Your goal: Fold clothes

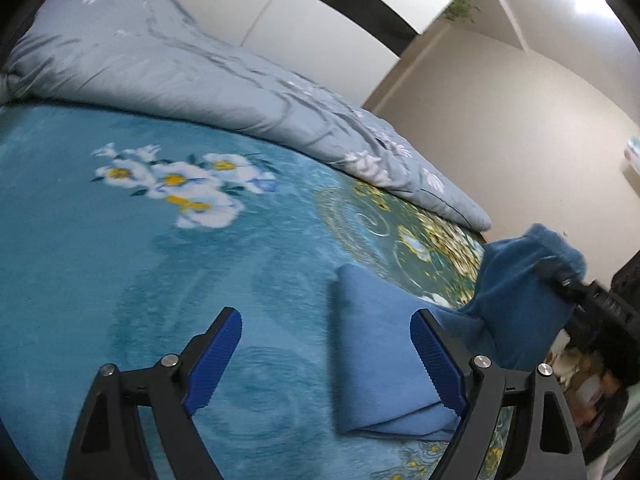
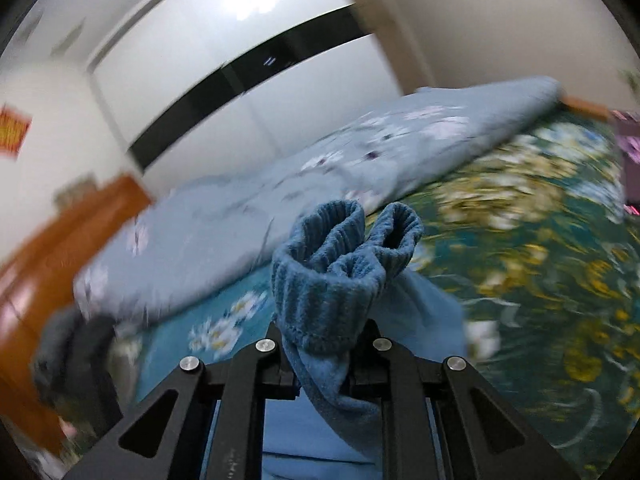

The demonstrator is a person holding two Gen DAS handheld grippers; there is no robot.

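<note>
The right claw (image 2: 326, 364) is closed on the ribbed cuff of a blue garment (image 2: 340, 264) and holds it above the bed (image 1: 120, 264). The rest of the garment lies folded on the floral blanket (image 1: 168, 184). The left claw (image 1: 326, 360) is wide open with nothing between its jaws, just above the folded part.
</note>
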